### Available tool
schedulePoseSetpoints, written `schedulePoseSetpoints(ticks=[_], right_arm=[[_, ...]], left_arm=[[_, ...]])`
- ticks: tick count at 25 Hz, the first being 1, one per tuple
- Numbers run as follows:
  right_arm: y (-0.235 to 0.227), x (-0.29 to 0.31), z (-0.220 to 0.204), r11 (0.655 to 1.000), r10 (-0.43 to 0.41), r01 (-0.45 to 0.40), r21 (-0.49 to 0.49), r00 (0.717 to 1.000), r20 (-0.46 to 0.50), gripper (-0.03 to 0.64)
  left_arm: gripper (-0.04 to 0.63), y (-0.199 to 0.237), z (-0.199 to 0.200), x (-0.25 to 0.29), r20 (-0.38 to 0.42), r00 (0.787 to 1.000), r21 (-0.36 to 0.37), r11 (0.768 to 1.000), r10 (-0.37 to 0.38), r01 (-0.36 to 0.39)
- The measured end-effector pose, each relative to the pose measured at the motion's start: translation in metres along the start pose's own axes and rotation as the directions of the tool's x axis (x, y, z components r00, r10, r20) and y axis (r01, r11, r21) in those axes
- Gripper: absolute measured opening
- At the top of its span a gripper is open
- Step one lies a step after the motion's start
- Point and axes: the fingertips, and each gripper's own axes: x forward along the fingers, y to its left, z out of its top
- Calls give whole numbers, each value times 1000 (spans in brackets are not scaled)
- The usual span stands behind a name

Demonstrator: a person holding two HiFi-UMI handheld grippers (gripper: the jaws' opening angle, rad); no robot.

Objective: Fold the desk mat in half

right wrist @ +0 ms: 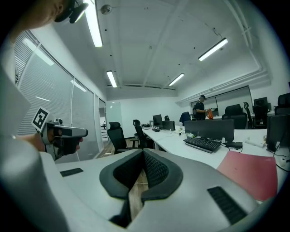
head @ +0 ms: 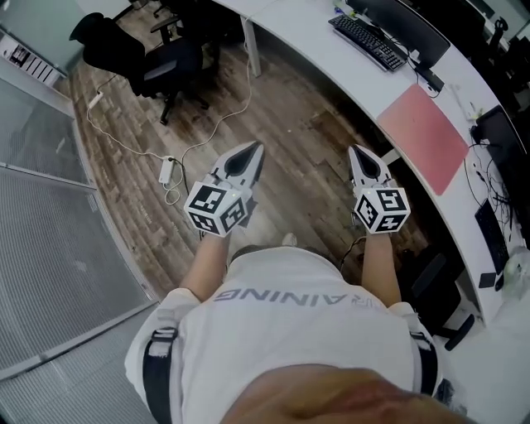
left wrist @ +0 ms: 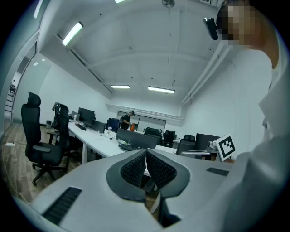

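Note:
The pink desk mat (head: 422, 137) lies flat and unfolded on the curved white desk (head: 331, 62) at the right. It also shows at the lower right of the right gripper view as the pink mat (right wrist: 251, 174). My left gripper (head: 254, 149) and my right gripper (head: 357, 151) are held side by side over the wooden floor, short of the desk and apart from the mat. Both are shut with nothing between the pads, which meet in the left gripper view (left wrist: 146, 153) and the right gripper view (right wrist: 143, 155).
A black keyboard (head: 368, 41) and a monitor (head: 418, 25) sit on the desk beyond the mat. A black office chair (head: 145, 58) stands at the far left, with a power strip (head: 166, 171) and cable on the floor. A glass partition (head: 50, 248) runs along the left.

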Motion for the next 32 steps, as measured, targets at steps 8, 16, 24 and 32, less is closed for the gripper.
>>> schedulePoseSetpoints(ticks=[8, 16, 24, 32], right_arm=[[-58, -12, -1, 996, -77, 75, 47, 997, 22, 23], [-116, -24, -18, 972, -222, 223, 72, 975, -14, 23], [-174, 3, -14, 936, -340, 343, 83, 939, -46, 23], [-231, 59, -14, 874, -458, 470, 123, 882, -114, 23]], left_arm=[[32, -20, 0, 51, -42, 998, 27, 998, -49, 51], [32, -30, -4, 113, -75, 988, 34, 990, -133, 136], [32, -15, 5, 196, -99, 966, 13, 970, -241, 243], [32, 34, 20, 291, -145, 934, -10, 945, -326, 328]])
